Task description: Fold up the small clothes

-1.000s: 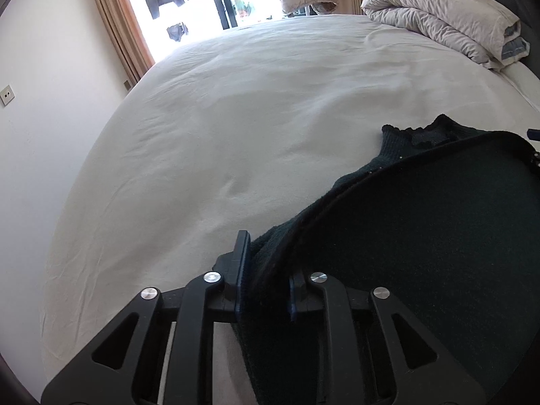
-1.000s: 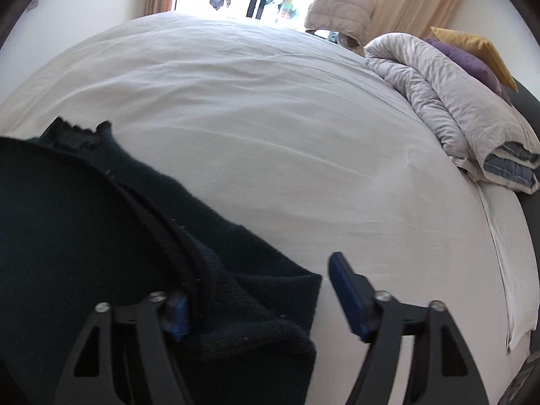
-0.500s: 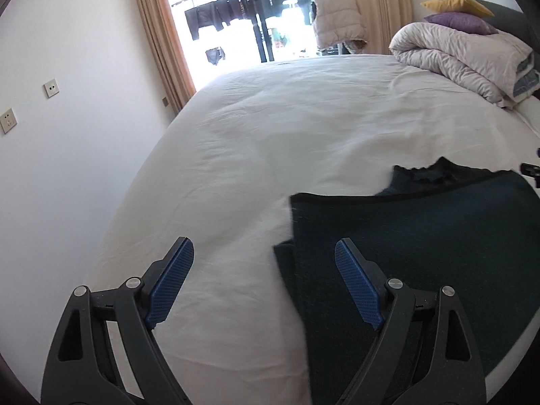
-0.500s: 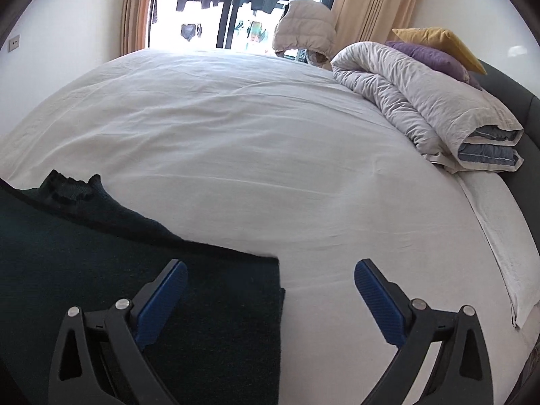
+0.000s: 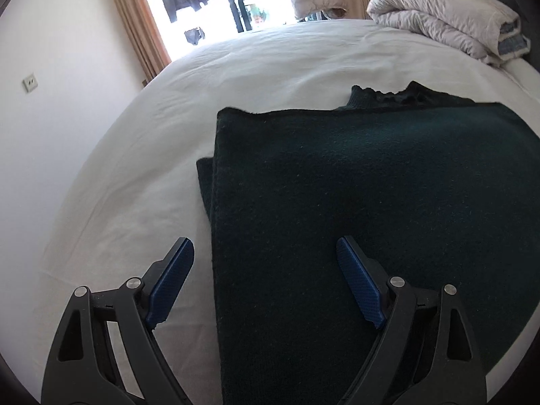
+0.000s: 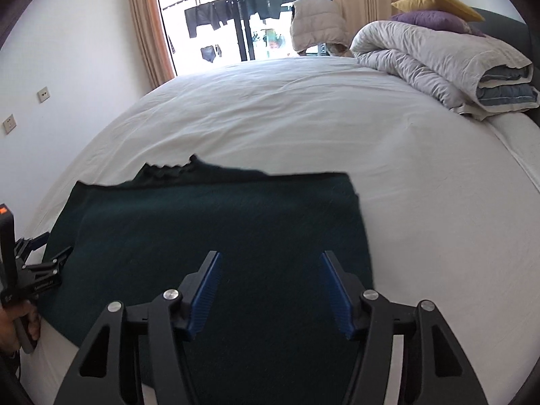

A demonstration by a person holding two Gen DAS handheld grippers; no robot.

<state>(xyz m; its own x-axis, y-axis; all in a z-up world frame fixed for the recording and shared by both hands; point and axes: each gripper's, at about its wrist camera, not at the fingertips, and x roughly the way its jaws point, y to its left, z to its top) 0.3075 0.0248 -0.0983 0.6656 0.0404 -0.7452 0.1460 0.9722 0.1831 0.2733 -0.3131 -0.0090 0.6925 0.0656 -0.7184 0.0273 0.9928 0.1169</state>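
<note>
Item 1, left gripper [image 5: 265, 278]: I have its jaws spread wide and gripping nothing. Its left pad hangs over bare sheet, its right pad over the cloth, so the garment's left edge runs between them. The pads do not press on it.

Item 2, dark green knit garment [image 5: 371, 202]: it lies flat on the white bed [image 5: 270, 67], folded over itself into a rough rectangle. A frilled collar [image 5: 381, 92] shows past the far edge, and a lower layer sticks out a little along the left side.

Item 3, right gripper [image 6: 270, 290]: its jaws have just been closing but are about half open, hovering above the near middle of the garment with nothing pinched between them.

Item 4, background: a rolled duvet [image 6: 438, 64] and 2 cushions [image 6: 435, 10] sit well apart at the far right.

Handling note: I judge 1 fold is laid and the next is due. To do it well I would bring both grippers to matching corners on 1 side, pinch every layer including the stray lower one, lift evenly, carry across, and set edge on edge before letting go.
</note>
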